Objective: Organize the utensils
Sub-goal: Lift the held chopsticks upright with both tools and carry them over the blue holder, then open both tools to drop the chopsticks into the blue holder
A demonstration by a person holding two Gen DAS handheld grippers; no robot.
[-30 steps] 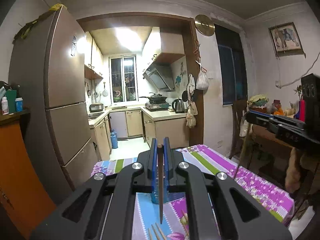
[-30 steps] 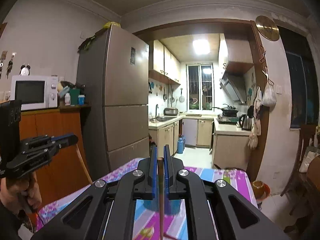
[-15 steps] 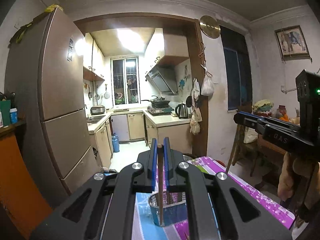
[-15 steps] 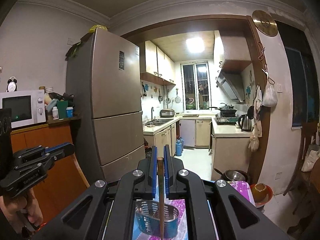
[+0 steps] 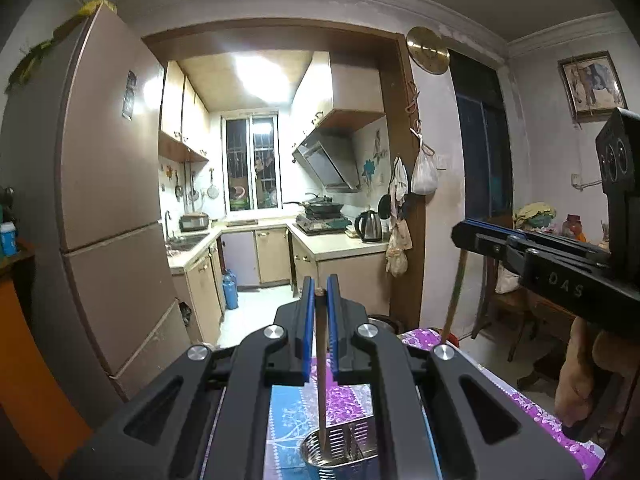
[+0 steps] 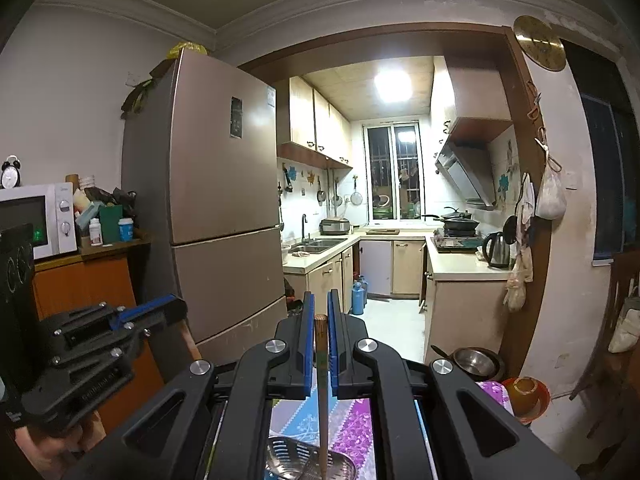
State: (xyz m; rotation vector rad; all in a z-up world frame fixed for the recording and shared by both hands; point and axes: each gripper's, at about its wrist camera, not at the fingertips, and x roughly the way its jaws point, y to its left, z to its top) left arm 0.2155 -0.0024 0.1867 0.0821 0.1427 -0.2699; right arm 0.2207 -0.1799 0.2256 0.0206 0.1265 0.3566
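Note:
In the left wrist view my left gripper (image 5: 320,292) is shut on a thin wooden chopstick (image 5: 321,364) that hangs straight down. Its lower end sits over the mouth of a perforated metal utensil holder (image 5: 352,446) on the table. My right gripper (image 6: 320,308) is shut on a second chopstick (image 6: 322,400), which hangs over the holder (image 6: 288,458) at the bottom edge. From the left wrist, the right gripper (image 5: 460,236) shows at the right with its chopstick (image 5: 454,292) dangling. The left gripper (image 6: 172,306) appears at the left of the right wrist view.
A flowered purple and blue tablecloth (image 5: 348,400) covers the table. Beyond it stand a tall fridge (image 6: 220,208), a kitchen doorway and a metal bowl (image 6: 474,360) on the floor. An orange cabinet with a microwave (image 6: 36,220) is on the left.
Both grippers have travelled forward over the table and risen, each keeping its chopstick. The metal holder came into view and now lies right beneath them. The fork on the cloth dropped out of sight.

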